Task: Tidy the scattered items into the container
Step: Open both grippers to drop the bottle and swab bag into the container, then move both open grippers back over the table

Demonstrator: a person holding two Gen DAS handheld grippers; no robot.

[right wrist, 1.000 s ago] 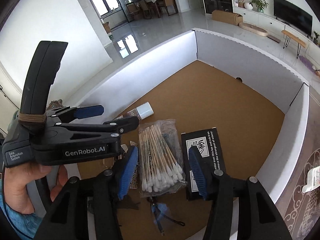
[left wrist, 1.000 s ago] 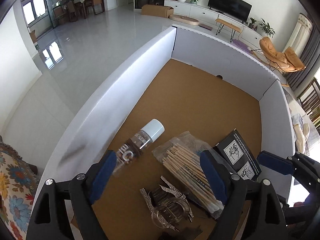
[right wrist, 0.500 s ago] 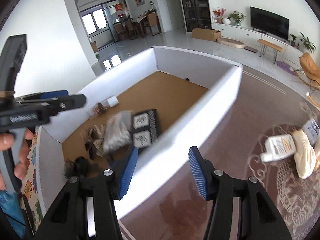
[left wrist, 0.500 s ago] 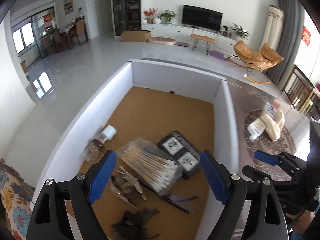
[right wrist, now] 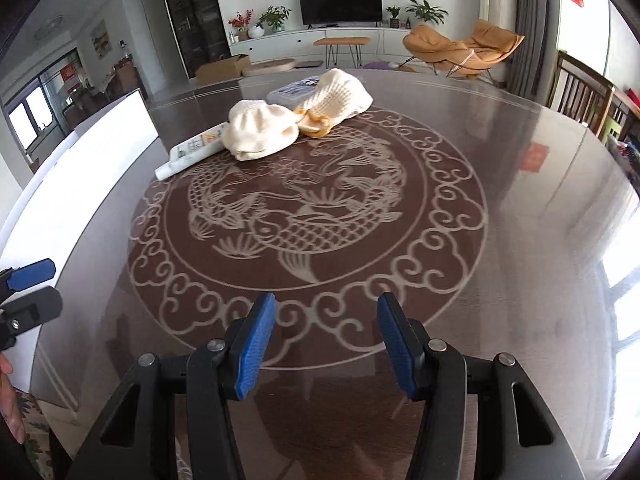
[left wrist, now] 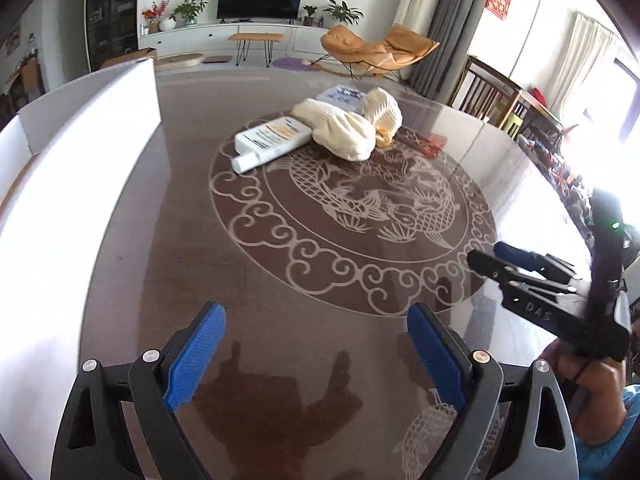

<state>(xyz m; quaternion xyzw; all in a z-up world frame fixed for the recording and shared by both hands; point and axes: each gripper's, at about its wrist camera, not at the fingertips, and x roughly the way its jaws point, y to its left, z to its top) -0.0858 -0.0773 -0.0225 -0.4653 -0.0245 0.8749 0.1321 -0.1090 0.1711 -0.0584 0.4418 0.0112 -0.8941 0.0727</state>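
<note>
Both tools aimed down at the bare tabletop short of the remaining pile, probably lining up the next pick: left gripper empty with jaws opening, right gripper empty, fingers apart. White tube, two cream knit gloves and flat packet bunched just right of the white container. Tube fully visible only from the left wrist, half hidden behind a glove from the right.
</note>
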